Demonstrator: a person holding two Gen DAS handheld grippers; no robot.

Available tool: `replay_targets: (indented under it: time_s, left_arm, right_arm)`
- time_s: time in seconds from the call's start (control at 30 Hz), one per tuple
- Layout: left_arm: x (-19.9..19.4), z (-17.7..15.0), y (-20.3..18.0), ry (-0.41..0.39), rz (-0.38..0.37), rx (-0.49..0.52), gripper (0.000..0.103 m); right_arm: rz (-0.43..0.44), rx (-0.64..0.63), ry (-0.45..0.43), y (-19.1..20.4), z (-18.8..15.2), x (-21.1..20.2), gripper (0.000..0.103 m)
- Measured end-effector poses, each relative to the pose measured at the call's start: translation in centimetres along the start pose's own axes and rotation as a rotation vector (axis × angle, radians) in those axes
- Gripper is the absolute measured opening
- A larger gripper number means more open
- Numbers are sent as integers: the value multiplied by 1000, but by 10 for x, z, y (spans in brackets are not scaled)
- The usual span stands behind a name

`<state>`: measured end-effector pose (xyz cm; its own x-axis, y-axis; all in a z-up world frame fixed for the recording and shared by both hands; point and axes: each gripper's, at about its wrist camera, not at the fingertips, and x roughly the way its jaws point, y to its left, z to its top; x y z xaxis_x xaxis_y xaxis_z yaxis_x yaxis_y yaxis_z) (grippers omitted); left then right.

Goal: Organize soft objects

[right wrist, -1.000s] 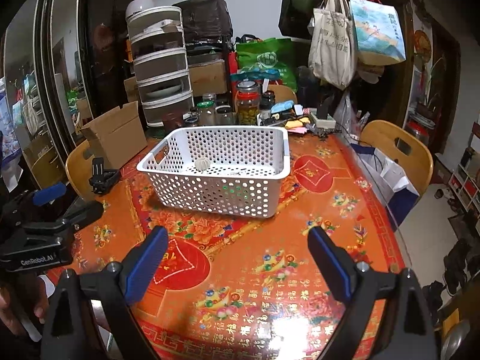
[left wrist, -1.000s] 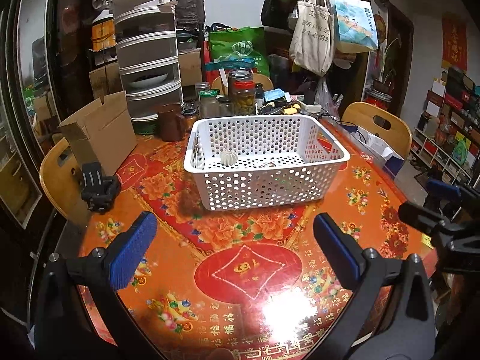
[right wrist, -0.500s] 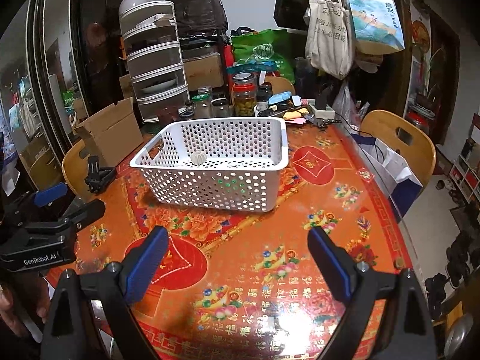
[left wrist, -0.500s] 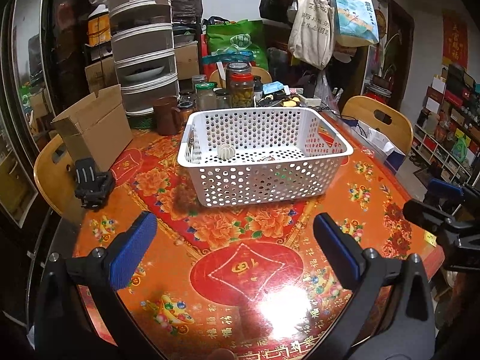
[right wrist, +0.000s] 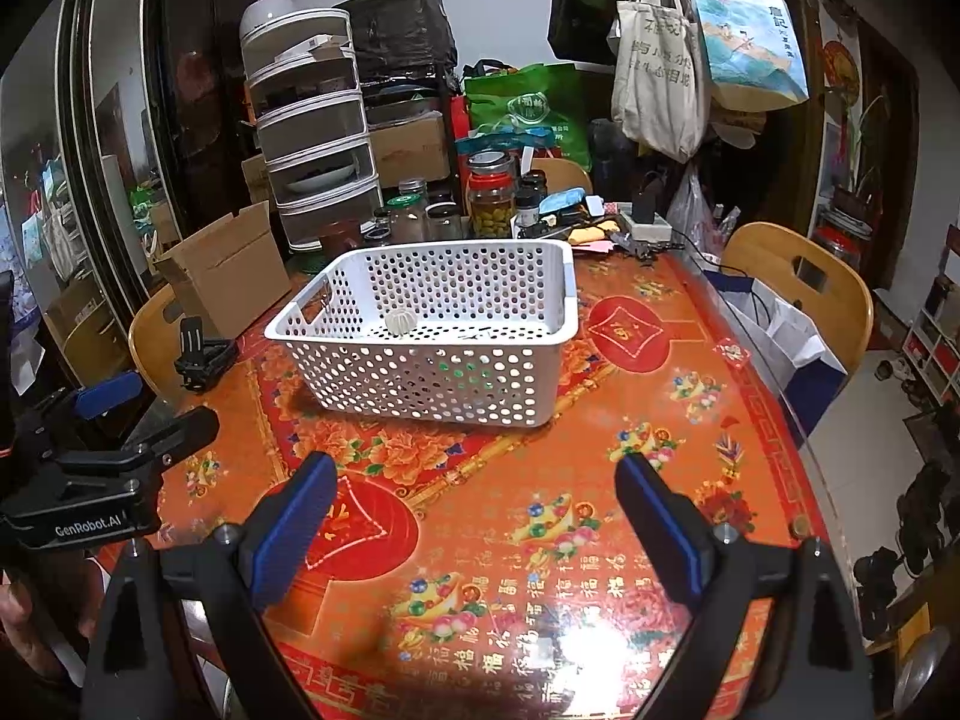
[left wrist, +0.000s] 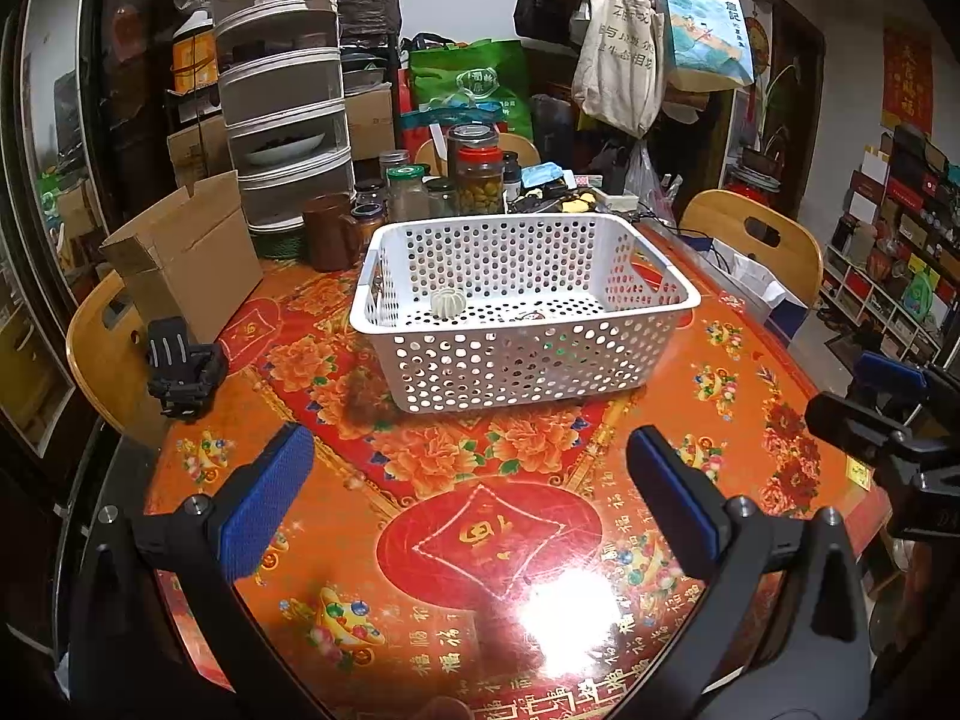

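A white perforated basket (left wrist: pixel 660 324) (right wrist: pixel 420 384) stands on the red patterned table. A small cream ribbed soft object (left wrist: pixel 447 302) (right wrist: pixel 399 320) lies inside it at the left, with other small things on its floor seen only dimly through the holes. My left gripper (left wrist: pixel 468 504) is open and empty over the near table, well short of the basket. My right gripper (right wrist: pixel 474 516) is open and empty, also short of the basket. Each gripper shows at the edge of the other's view.
An open cardboard box (left wrist: pixel 186 252) and a black clamp-like object (left wrist: pixel 183 366) sit at the table's left. Jars (left wrist: pixel 477 177) and a stacked container tower (left wrist: pixel 282 120) stand behind the basket. Wooden chairs (right wrist: pixel 798 282) stand around the table.
Both views have shifted slightly; the basket sits a little closer and lower in frame. Both grippers stay open and empty.
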<state>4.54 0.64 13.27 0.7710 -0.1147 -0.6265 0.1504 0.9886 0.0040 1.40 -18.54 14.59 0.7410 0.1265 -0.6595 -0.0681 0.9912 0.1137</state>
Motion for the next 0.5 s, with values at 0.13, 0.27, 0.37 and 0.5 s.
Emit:
replay_targets:
  time_s: [0.13,0.27,0.37,0.5]
  left_arm:
    - [0,0,-1,1,-2,3,103]
    - [0,0,-3,2,-7,5,103]
    - [0,0,-2,3,-5,6,103]
    - [1,-2,-4,7,-9,10,103]
  right_arm:
    - [-2,4,-3,0,1,-1,94]
    - [-4,4,-9,0,1,-2,94]
    - [-2,4,-9,-1,1,-1,94]
    - [-2,3,-7,0,2,-1,94]
